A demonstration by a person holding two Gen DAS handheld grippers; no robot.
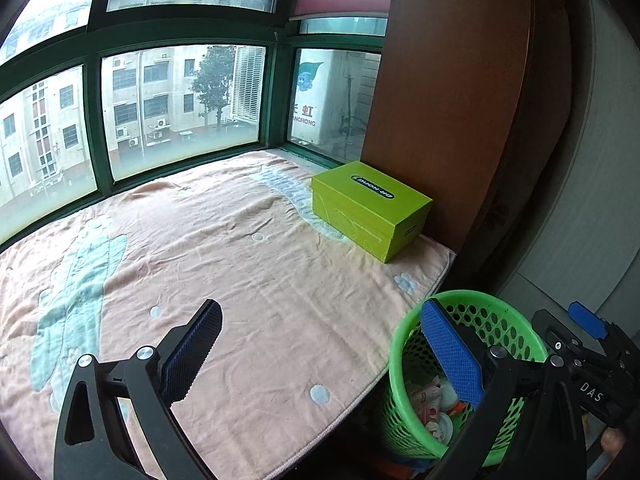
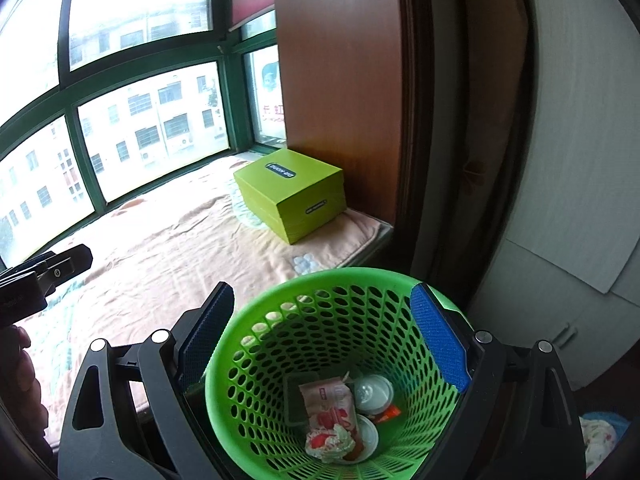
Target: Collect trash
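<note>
A green perforated waste basket (image 2: 320, 304) stands on the floor beside the window seat; it also shows in the left wrist view (image 1: 400, 356). Inside it lie crumpled wrappers (image 2: 330, 416), white lids (image 2: 372, 392) and other scraps. My right gripper (image 2: 322, 336) is open and empty right above the basket, its blue pads (image 2: 440, 344) spread over the rim. My left gripper (image 1: 320, 352) is open and empty above the blanket's front edge, left of the basket. The right gripper's body shows at the right edge of the left wrist view (image 1: 580, 344).
A peach blanket (image 1: 200, 248) covers the window seat. A lime-green box (image 1: 368, 208) sits at its back right corner against a brown wooden panel (image 1: 448, 100). Green-framed windows (image 1: 180, 112) run along the back. A grey cabinet (image 2: 580, 200) stands to the right.
</note>
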